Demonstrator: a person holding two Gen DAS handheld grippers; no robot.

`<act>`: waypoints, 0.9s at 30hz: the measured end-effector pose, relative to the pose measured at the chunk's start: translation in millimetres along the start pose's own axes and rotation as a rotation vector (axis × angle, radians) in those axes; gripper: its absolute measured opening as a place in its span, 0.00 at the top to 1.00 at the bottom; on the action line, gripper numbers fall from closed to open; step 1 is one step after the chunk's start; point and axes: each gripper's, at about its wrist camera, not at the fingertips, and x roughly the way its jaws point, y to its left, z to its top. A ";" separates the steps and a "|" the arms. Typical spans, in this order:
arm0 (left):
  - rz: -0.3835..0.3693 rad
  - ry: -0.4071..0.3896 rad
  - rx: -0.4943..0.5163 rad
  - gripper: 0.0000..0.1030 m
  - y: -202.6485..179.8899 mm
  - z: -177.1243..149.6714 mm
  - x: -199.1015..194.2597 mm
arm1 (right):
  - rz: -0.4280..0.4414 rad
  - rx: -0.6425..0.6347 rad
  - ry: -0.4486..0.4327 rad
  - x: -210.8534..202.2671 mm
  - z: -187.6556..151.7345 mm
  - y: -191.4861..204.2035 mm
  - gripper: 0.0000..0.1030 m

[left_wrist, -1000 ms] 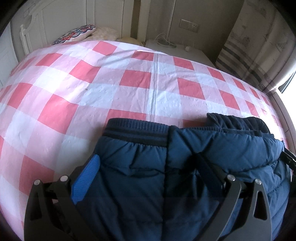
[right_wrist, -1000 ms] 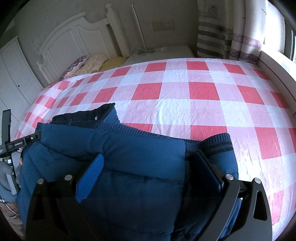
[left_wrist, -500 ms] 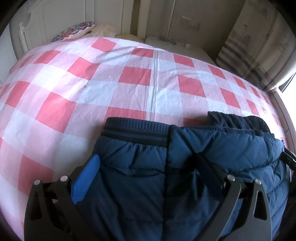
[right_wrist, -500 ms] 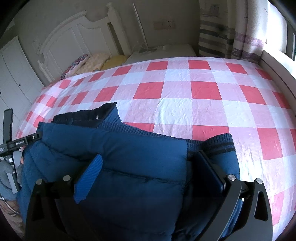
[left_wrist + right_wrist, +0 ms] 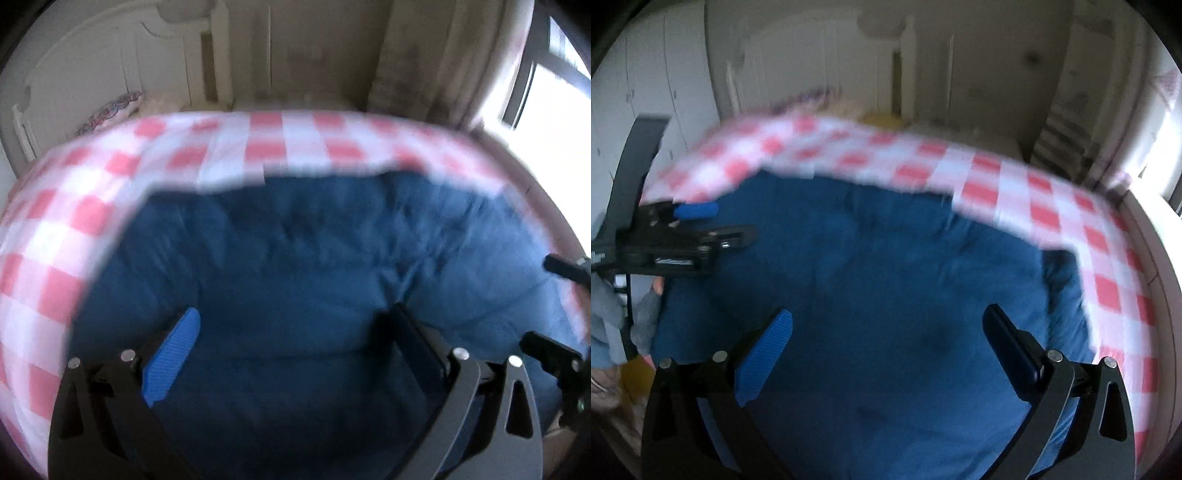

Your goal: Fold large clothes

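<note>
Both views blurred. Left gripper (image 5: 295, 332) and right gripper (image 5: 886, 332) spread wide, empty, over navy puffer jacket (image 5: 314, 251) on checked bedsheet (image 5: 55, 221).

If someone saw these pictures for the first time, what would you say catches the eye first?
A puffy navy jacket fills the lower middle of both views, spread on a bed with a pink-and-white checked sheet that rings it. Each view is framed by its own gripper, the left gripper and the right gripper, jaws wide apart over the jacket. Both pictures are motion-blurred.
</note>
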 end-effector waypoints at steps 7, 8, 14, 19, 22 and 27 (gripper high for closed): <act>0.037 -0.033 0.021 0.02 -7.7 -6.4 5.2 | 0.023 0.007 -0.047 10.4 -6.6 -1.9 0.04; 0.040 -0.032 0.024 0.02 -7.6 -6.0 6.4 | 0.029 0.011 -0.047 11.4 -6.7 -3.0 0.04; 0.032 -0.017 0.024 0.02 -1.3 -4.3 7.0 | 0.024 0.006 -0.042 10.9 -7.7 -1.2 0.04; -0.018 -0.013 0.004 0.02 -1.4 -14.8 -29.2 | -0.003 0.023 -0.084 -25.1 -13.8 8.7 0.04; -0.057 -0.062 0.078 0.02 -13.9 -34.0 -65.3 | -0.029 -0.034 -0.120 -51.9 -32.7 25.7 0.04; -0.001 -0.049 0.242 0.02 -42.4 -83.6 -59.6 | -0.025 -0.069 -0.080 -38.7 -78.4 30.0 0.04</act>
